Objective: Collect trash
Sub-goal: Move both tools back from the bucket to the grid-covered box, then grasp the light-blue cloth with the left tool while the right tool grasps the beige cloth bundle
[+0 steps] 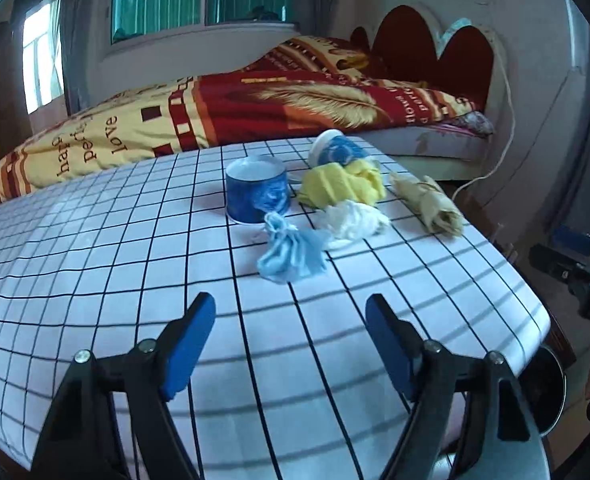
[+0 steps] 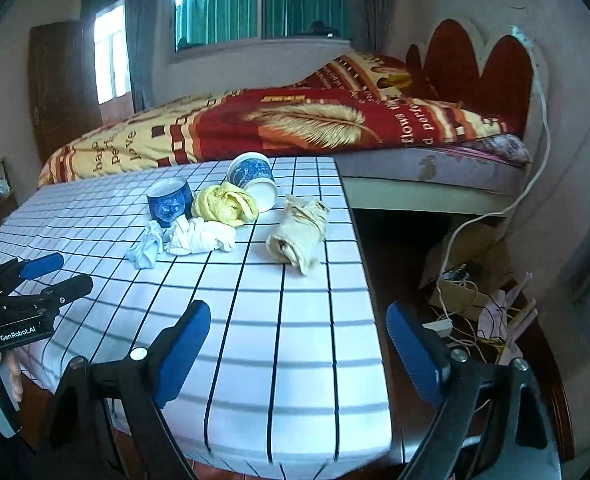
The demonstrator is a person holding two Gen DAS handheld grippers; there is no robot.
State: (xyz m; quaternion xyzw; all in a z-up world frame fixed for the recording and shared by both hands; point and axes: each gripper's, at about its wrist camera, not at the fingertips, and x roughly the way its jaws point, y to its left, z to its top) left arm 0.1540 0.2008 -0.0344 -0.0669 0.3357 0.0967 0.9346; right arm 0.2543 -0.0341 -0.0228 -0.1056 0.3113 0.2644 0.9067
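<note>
I am judging this as the approach: nothing is collected yet, and both my claws are coming in over the near part of the table (image 1: 95, 248) toward the heap at its far end.

My left gripper (image 1: 291, 340) is released, jaws apart with only the checked cloth between them. Straight ahead of it, the blue wad (image 1: 291, 254) is lying nearest, just in front of the upright cup (image 1: 255, 192) and touching its base. The next move, I think, is calling for me to carry the jaws on either side of that wad and pinch without knocking the cup.

Moving right, the white wad (image 1: 355, 220) is sitting beside the blue one, the yellow wad (image 1: 341, 186) is bunched behind it, and the tipped cup (image 1: 337, 150) is lying on its side against the yellow. All the wads are looking soft, crumpled and light.

Furthest right, the tan roll (image 2: 299, 236) is lying near the table's right edge, a little apart from the rest. My right gripper (image 2: 299, 348) is released too, holding nothing, hanging over the table's near right corner; the roll is looking like its natural pick.
</note>
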